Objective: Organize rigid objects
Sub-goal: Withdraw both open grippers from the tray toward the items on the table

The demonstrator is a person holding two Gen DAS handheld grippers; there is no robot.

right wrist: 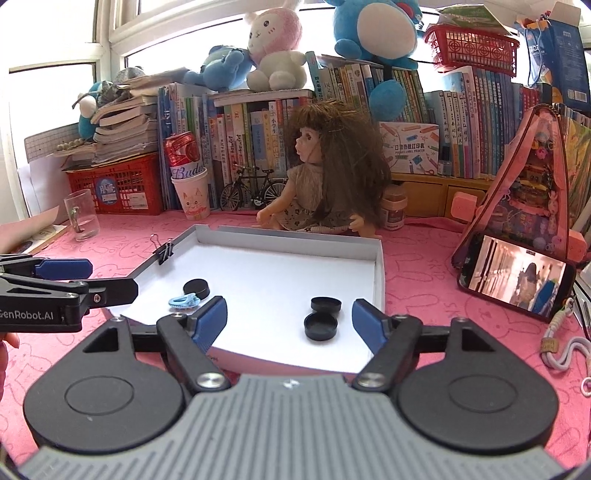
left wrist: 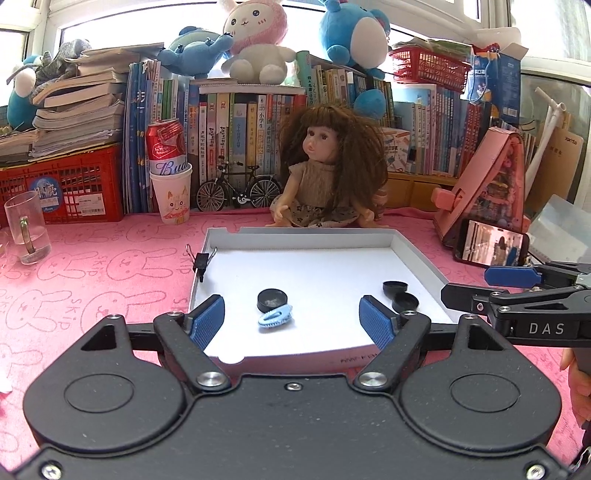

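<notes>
Both grippers, left gripper (left wrist: 291,320) and right gripper (right wrist: 289,320), are hovering spread and empty at the near edge of the white tray (left wrist: 413,254), where the blue hair clip (left wrist: 275,316) and three black caps (one (right wrist: 321,326) upturned) are lying gathered, seemingly for sorting.

Bright windows (left wrist: 110,22) behind crowded bookshelf (left wrist: 258,122)
</notes>
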